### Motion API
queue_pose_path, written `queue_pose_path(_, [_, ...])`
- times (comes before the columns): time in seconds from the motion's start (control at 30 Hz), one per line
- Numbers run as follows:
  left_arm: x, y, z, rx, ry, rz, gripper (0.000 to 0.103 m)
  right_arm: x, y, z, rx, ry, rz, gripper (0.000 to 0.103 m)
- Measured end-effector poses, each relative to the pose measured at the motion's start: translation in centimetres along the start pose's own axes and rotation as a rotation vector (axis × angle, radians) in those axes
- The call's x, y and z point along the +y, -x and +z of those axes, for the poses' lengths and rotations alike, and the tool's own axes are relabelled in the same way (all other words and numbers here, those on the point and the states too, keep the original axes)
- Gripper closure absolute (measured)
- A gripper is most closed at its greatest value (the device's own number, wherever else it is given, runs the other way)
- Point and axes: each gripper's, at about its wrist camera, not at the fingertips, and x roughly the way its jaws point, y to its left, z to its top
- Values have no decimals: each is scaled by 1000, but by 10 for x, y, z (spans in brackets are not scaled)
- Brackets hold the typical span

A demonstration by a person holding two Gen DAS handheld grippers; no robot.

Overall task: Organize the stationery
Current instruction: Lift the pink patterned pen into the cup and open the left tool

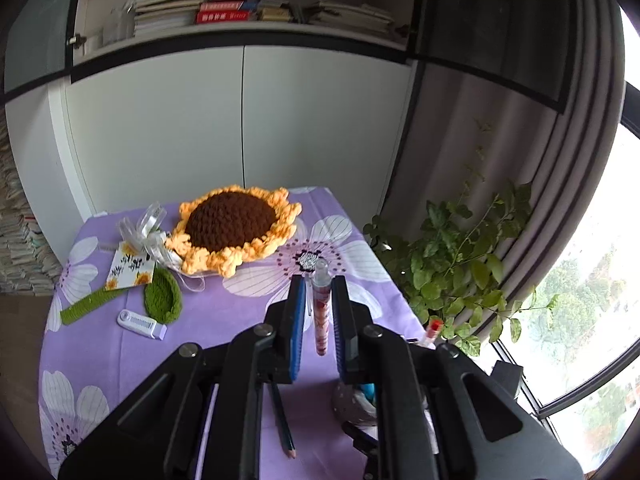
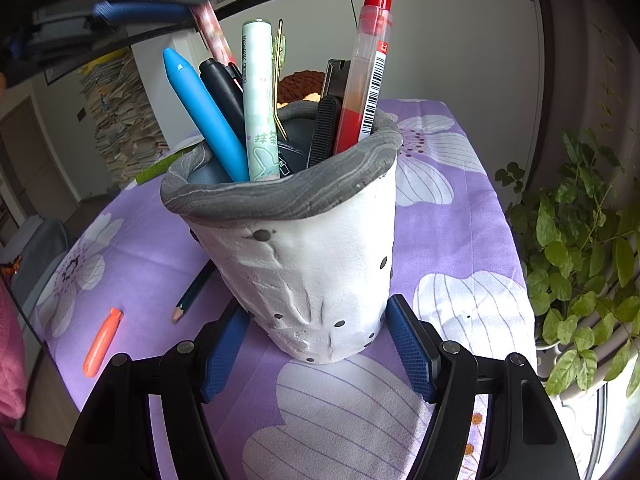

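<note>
My left gripper [image 1: 318, 316] is closed on a slim clear pen with a pink-and-red printed barrel [image 1: 321, 312], pinched between the blue pads and standing almost upright, its clear cap end poking past the fingertips. From the right wrist view the same pen [image 2: 212, 30] hangs above the back left rim of the holder, not yet inside it. My right gripper [image 2: 318, 346] is clamped on the base of the white clay pen holder with a grey rolled rim [image 2: 320, 280], one blue pad pressed to each side. The holder stands on the surface covered in a purple flower-print cloth [image 2: 460, 240]. Inside the holder lean a blue crayon-shaped pen [image 2: 204, 116], a pale green printed pen [image 2: 260, 100], a black pen [image 2: 222, 84] and a clear red-capped gel pen [image 2: 366, 72]. Left of the holder a dark green pencil [image 2: 194, 294] lies on the cloth, and further left an orange cap [image 2: 102, 342]. Beyond the holder rests a crocheted sunflower [image 1: 232, 228], with a white correction tape [image 1: 142, 324] nearer its left.
</note>
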Motion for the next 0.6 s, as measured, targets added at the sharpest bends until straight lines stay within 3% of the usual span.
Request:
queue_pose_path(0.3, [-26,34,-5,-58,-85,-58,92,0,0,0,0,0,0,31])
queue_pose_path(0.6, [-28,49,2,-93,-74,-88,92,0,0,0,0,0,0,31])
